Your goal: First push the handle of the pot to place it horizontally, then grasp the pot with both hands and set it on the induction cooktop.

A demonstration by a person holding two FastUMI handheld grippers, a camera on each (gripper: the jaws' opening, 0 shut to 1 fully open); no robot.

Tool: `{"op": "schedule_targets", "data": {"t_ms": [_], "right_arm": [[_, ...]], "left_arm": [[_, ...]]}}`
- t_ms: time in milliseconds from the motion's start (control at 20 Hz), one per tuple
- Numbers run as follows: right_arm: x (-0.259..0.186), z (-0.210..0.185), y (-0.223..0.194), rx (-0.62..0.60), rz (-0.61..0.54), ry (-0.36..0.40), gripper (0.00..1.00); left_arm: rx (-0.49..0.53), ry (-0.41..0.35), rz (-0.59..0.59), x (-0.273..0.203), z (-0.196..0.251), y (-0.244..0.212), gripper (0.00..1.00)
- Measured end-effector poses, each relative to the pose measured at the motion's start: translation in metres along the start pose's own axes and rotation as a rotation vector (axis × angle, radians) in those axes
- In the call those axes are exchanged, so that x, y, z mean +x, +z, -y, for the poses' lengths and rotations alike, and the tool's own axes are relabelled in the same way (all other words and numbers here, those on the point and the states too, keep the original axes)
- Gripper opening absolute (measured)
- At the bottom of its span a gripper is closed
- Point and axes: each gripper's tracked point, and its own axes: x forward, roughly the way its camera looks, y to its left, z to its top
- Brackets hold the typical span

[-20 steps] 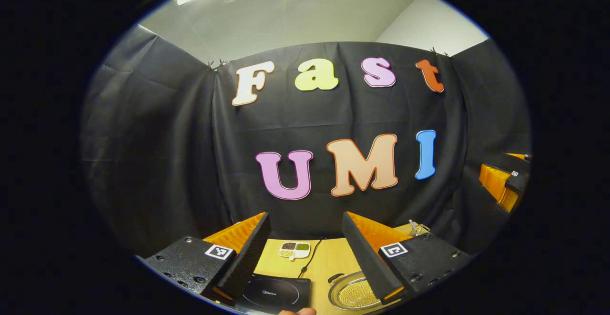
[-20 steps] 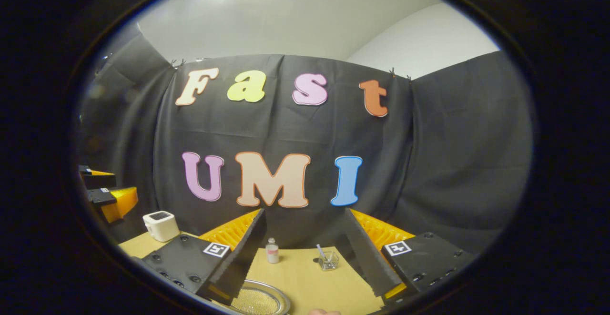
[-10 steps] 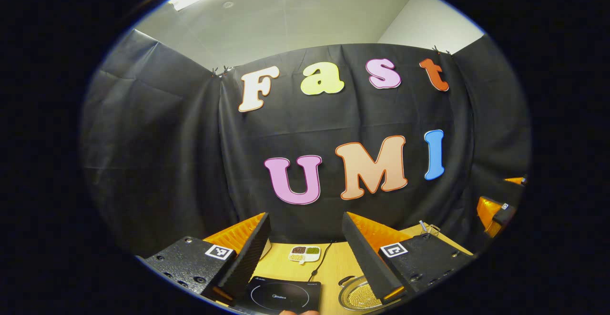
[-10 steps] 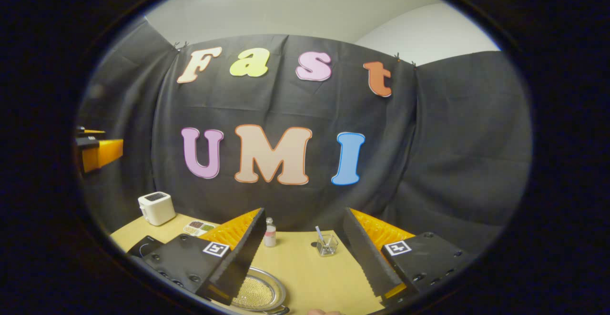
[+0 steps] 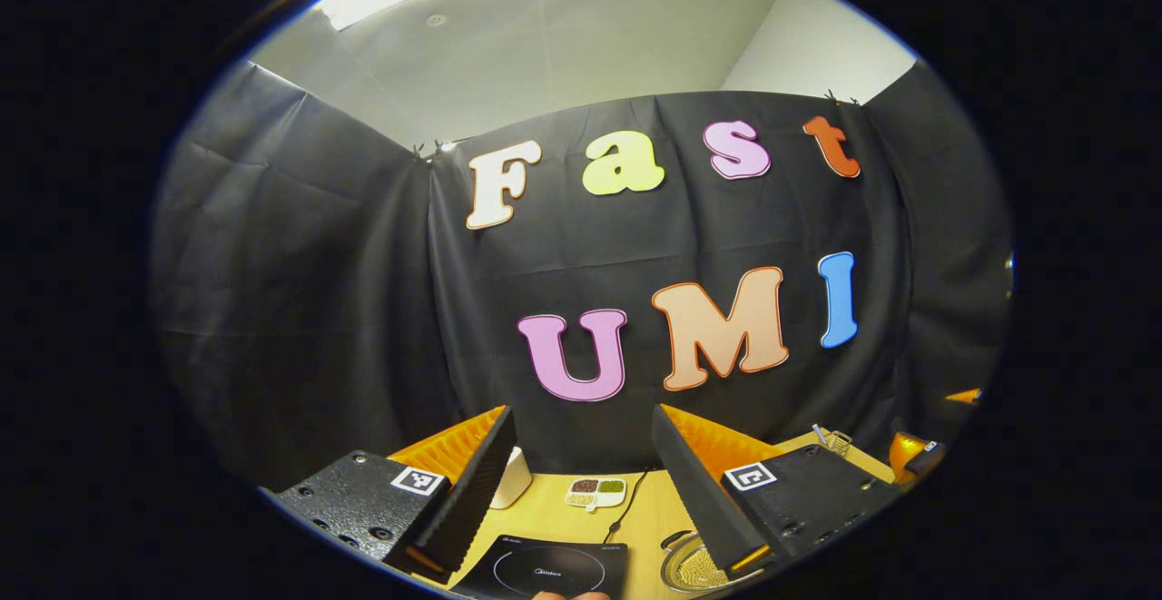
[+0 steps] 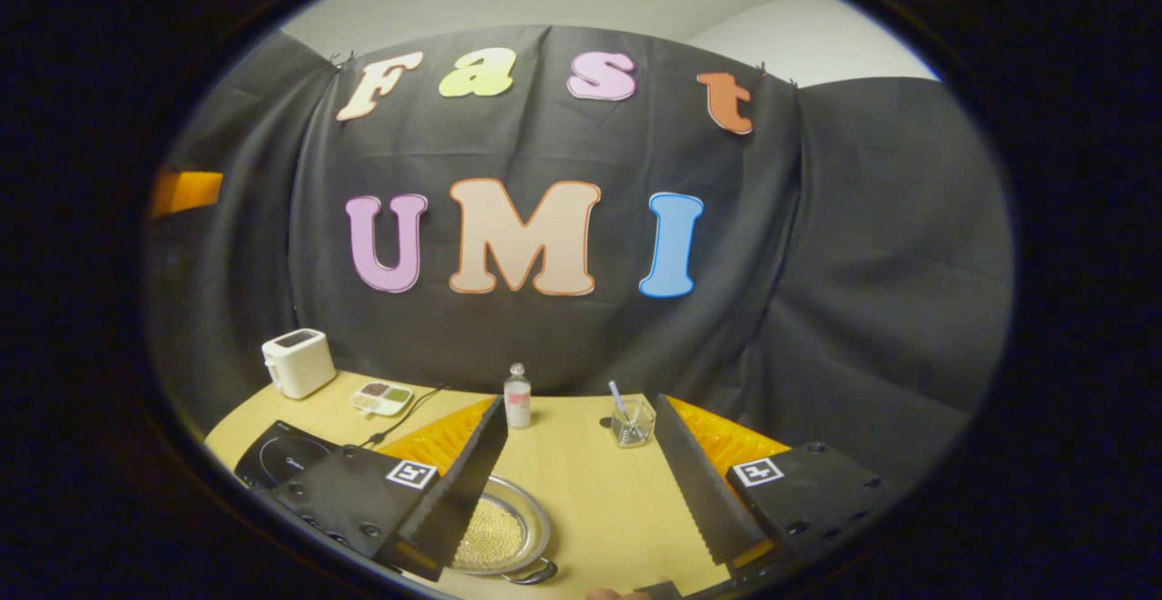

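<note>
Both grippers are held up off the wooden table (image 6: pixel 590 500), nothing touching either. Left gripper (image 5: pixel 581 482) has its fingers spread wide with nothing between them; same for the right gripper (image 6: pixel 581 482).

The pot (image 6: pixel 495 532), a shallow metal one with a mesh-like inside, sits on the table near its front edge, part hidden behind the right gripper's left finger; its dark handle (image 6: pixel 536 573) lies at the front rim. In the left gripper view it is low right (image 5: pixel 690 568). The induction cooktop (image 6: pixel 281 459) lies flat, left of the pot and apart from it, its cord running back toward the wall. Bare table lies right of the pot.

Versus a second ago, both cameras have tipped down and more table shows.

At the back: toaster (image 6: pixel 297 362), divided dish (image 6: pixel 381 397), small bottle (image 6: pixel 517 396), glass with a stick (image 6: pixel 631 423), all well apart from the pot.
</note>
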Motion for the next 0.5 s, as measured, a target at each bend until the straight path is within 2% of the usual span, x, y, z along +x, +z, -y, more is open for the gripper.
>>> {"op": "schedule_targets", "data": {"t_ms": [300,450,500], "right_arm": [[0.001,-0.011,-0.052,-0.005,-0.097,0.031,1.0],[-0.001,-0.013,-0.07,-0.036,-0.121,0.034,0.59],[-0.002,-0.013,-0.073,-0.05,-0.127,0.029,0.42]], "left_arm": [[0.001,0.019,-0.005,-0.002,-0.008,-0.003,0.99],[-0.001,0.026,-0.016,-0.002,-0.012,-0.007,0.99],[-0.003,0.028,-0.019,-0.003,-0.013,-0.009,0.96]]}}
